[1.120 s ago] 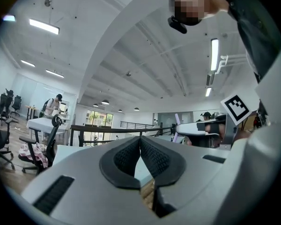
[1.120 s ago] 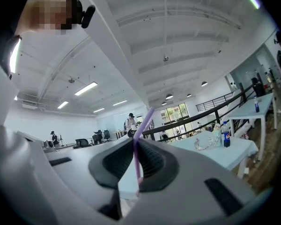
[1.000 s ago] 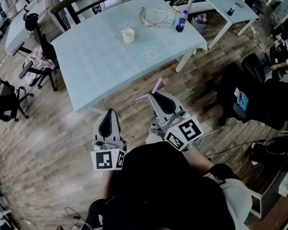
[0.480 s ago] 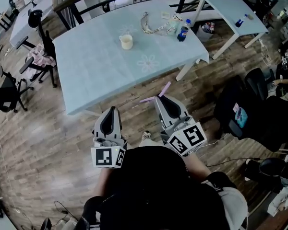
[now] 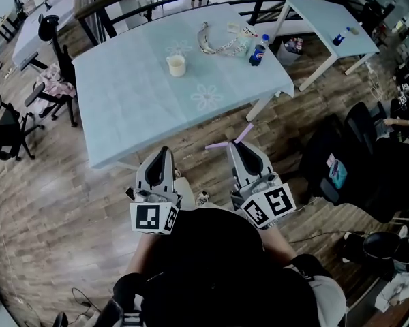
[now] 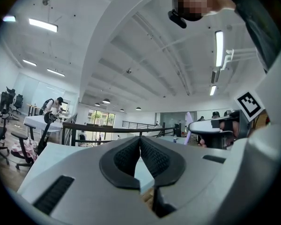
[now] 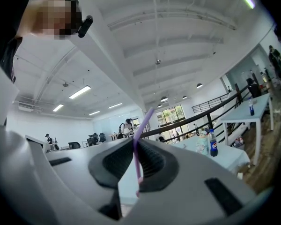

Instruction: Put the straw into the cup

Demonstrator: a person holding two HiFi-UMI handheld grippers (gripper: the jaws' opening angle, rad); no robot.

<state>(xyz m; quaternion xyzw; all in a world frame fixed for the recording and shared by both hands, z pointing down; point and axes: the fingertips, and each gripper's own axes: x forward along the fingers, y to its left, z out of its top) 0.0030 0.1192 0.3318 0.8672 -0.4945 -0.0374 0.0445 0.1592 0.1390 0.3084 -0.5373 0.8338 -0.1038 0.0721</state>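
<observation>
In the head view, the left gripper [image 5: 164, 154] and the right gripper [image 5: 234, 145] pointed level over the wooden floor [image 5: 48, 203], both short of the near edge of a pale blue table [image 5: 129, 114]. A purple straw [image 5: 229, 142] lay crosswise in the right gripper's tip, one end sticking out to each side. The cup [image 5: 176, 65] stood upright on the table, well apart from both grippers. Farther back on the same table were a dark soda bottle [image 5: 258, 50] and a crumpled clear wrapper [image 5: 215, 39].

In the left gripper view, the left gripper [image 6: 140, 142] had its two dark ribbed pads pressed together at the tip with nothing between them. The right gripper [image 6: 215, 125] showed at the right with the straw [image 6: 188, 124] rising from it.

In the right gripper view, the right gripper [image 7: 135, 145] pinched the straw [image 7: 137, 161] between its pads. The straw stood nearly upright there, its upper end tilted to the right above the jaws. The soda bottle [image 7: 213, 143] stood on the table [image 7: 229, 156] at the right.
</observation>
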